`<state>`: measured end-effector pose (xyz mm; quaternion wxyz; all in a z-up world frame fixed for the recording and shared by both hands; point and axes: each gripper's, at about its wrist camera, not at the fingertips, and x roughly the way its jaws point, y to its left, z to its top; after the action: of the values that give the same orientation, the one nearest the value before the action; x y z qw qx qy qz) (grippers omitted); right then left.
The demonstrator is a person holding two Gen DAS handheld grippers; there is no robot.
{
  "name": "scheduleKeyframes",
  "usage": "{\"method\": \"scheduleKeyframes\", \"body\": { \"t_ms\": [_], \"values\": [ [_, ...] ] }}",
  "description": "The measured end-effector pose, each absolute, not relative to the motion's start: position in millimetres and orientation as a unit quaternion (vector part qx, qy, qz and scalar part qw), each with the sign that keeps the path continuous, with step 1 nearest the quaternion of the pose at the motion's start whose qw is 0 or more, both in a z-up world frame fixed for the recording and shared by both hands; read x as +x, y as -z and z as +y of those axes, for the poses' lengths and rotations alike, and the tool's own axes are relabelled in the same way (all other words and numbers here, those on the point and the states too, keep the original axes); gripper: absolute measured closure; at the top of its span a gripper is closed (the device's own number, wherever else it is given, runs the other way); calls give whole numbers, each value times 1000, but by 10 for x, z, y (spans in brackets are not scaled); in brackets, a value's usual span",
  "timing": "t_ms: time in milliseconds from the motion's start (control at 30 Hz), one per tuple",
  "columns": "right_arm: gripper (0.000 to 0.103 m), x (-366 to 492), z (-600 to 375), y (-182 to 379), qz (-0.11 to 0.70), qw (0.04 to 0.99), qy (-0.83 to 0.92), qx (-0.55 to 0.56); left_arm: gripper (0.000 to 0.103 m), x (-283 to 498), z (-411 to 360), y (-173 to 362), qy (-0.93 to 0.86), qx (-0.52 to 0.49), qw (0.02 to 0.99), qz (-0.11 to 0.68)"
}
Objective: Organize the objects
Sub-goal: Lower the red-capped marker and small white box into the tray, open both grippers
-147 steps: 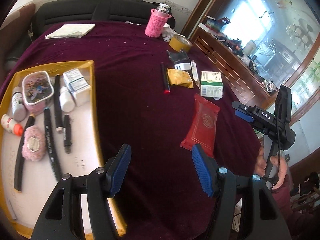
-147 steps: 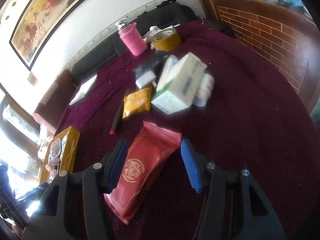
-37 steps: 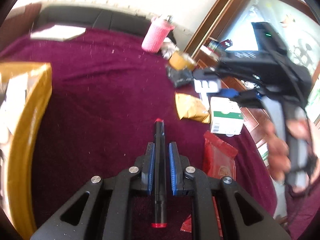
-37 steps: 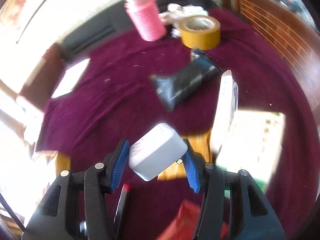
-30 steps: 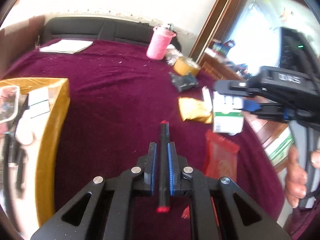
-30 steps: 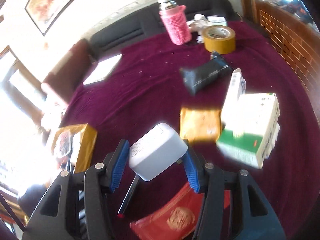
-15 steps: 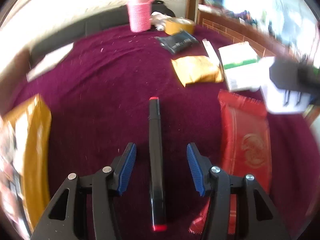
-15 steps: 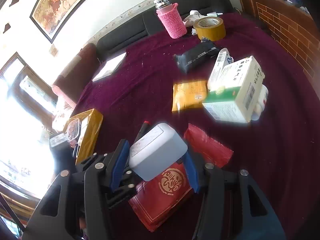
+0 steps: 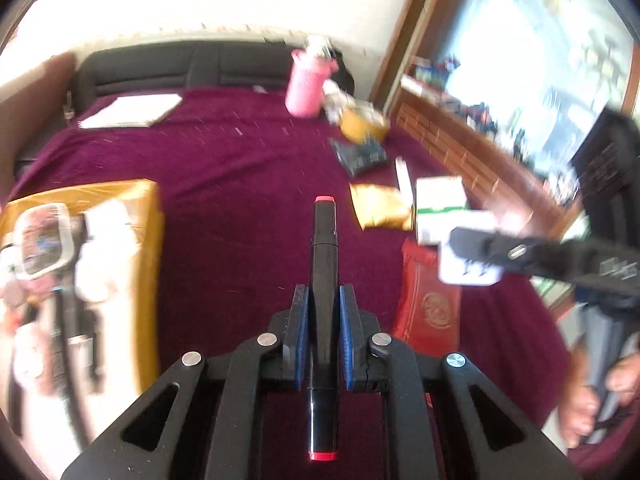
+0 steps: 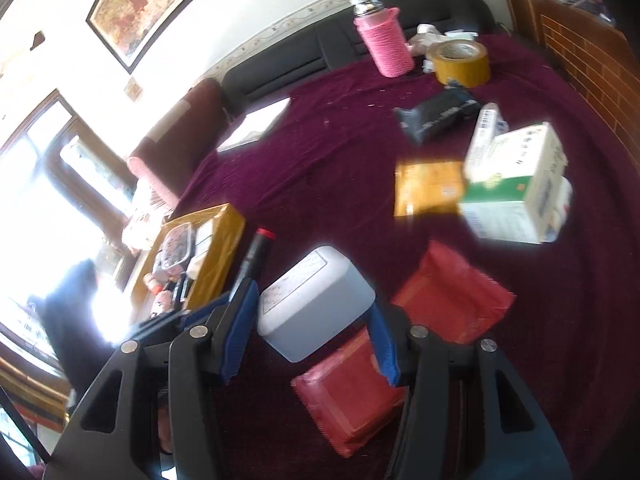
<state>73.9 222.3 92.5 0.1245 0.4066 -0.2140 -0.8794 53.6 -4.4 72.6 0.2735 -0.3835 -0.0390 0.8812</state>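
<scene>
My left gripper (image 9: 323,336) is shut on a black marker with red ends (image 9: 324,280) and holds it above the maroon cloth. My right gripper (image 10: 312,320) is shut on a white charger plug (image 10: 316,302); it also shows in the left wrist view (image 9: 468,252) at the right. The yellow-rimmed tray (image 9: 154,216) with markers, bottles and a clear box lies to the left, and shows in the right wrist view (image 10: 224,236) too. The marker tip (image 10: 260,246) shows beside the right gripper.
On the cloth lie a red packet (image 10: 448,304), a green-white box (image 10: 516,184), a yellow sachet (image 10: 428,188), a black pouch (image 10: 436,114), a tape roll (image 10: 460,60), a pink flask (image 10: 386,40) and a notepad (image 9: 132,110). A wooden sill runs along the right.
My left gripper, open around the marker half a second ago, has shut on it and lifted it. The right gripper with the plug has moved left, closer to the left gripper.
</scene>
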Motion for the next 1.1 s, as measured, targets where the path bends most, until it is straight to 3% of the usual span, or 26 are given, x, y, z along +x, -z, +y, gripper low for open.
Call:
{"method": "scheduleKeyframes", "body": {
  "t_ms": [200,433,900,1000,1067,1100],
  "values": [
    [51,633,1590,-1022,-181,198,869,416,92,652,-989,-1028,-896,-364,233,-105],
    [51,413,628,-915,-113,261,850,443,92,550,-1790,-817,-903,-388,147,-107],
    [51,-90,-417,-502,73,219,835,499,92,333,-2246,-243,-884,-434,99,-142],
    [51,-162,-488,-456,105,197,835,503,79,315,-2292,-242,-883,-433,97,-152],
    [51,-200,-469,-442,114,177,839,501,54,317,-2330,-236,-881,-434,94,-161],
    [51,-210,-449,-439,110,172,841,502,53,316,-2363,-244,-882,-430,96,-169]
  ]
}}
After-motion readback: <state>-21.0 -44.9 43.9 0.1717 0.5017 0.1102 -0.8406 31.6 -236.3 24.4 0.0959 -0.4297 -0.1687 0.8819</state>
